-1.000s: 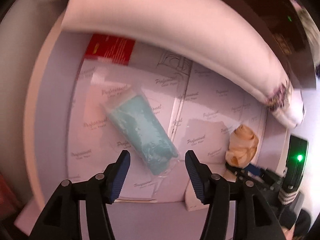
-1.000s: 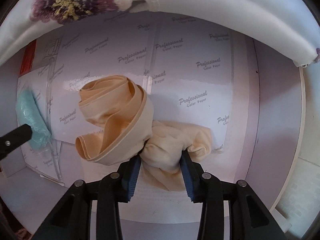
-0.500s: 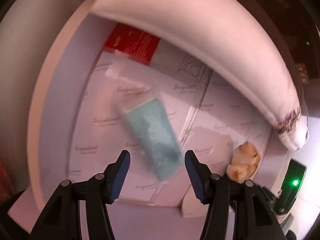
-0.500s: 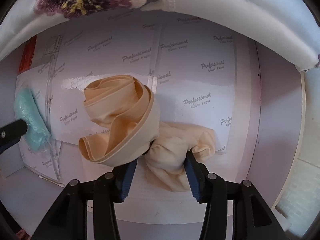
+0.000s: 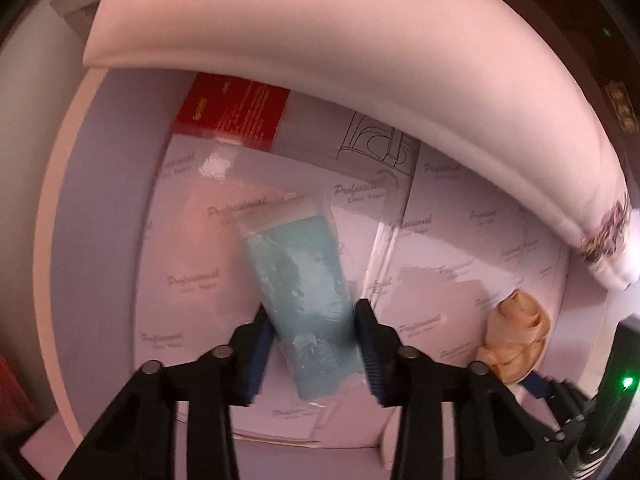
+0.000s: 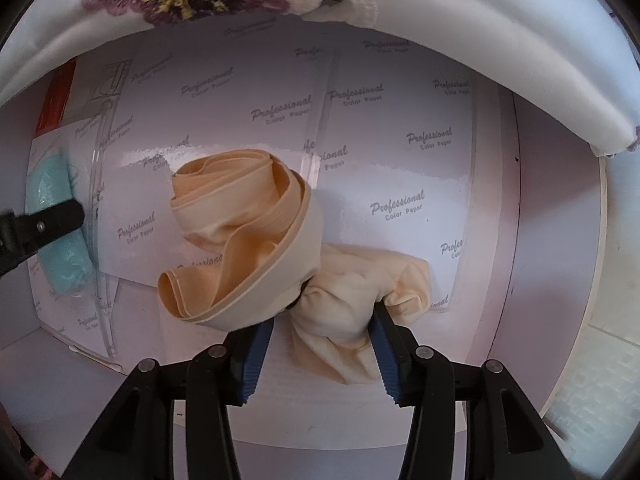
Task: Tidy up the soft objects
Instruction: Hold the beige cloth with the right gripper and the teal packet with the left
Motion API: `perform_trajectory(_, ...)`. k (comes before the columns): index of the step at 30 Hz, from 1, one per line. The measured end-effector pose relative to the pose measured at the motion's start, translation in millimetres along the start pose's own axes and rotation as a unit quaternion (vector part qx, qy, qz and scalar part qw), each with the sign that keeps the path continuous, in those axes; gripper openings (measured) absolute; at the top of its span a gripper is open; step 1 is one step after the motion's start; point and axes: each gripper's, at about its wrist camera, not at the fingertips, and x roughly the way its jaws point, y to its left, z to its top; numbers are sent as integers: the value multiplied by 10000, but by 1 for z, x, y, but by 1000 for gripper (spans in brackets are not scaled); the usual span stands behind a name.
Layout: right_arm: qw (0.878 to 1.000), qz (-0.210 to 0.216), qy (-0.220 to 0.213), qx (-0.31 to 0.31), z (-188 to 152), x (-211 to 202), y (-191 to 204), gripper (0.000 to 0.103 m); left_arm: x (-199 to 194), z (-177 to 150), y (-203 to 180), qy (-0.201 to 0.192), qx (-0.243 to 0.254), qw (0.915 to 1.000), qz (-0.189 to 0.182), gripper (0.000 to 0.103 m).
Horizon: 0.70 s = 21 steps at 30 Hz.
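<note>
Red card part-hidden under white cushion; teal pouch crossed by black fingers (lower end unseen).

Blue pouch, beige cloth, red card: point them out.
blue pouch point(image 5: 304, 292), left wrist view, middle of its body
beige cloth point(image 6: 240, 240), right wrist view, folded band
red card point(image 5: 236, 110), left wrist view, its centre

1. A white surface carries everything; its curved edge shows at the right of the right wrist view.
2. Glossy sheets printed "Professional Color Paper" cover its middle.
3. A beige cloth bundle lies on the sheets, centre frame.
4. A bagged teal item lies on them in the left wrist view's centre.
5. A red card sits upper left.
</note>
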Motion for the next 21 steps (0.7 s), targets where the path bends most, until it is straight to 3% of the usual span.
perform_trajectory(2, 10000, -6, -2, -9, 0, 1, 2, 50, 0, 0, 1, -36, 42, 10000, 16, 33)
perform_trajectory(6, 10000, -8, 1, -8, 0, 1, 2, 50, 0, -16, 2, -10, 141, 9998, 119, 33)
perform_trajectory(14, 10000, -22, 7, -34, 0, 2, 5, 50, 0, -13, -25, -25, 522, 9982, 288, 29)
perform_trajectory(21, 10000, -28, 1, -45, 0, 2, 5, 50, -5, -13, -24, -192, 747, 9963, 391, 26)
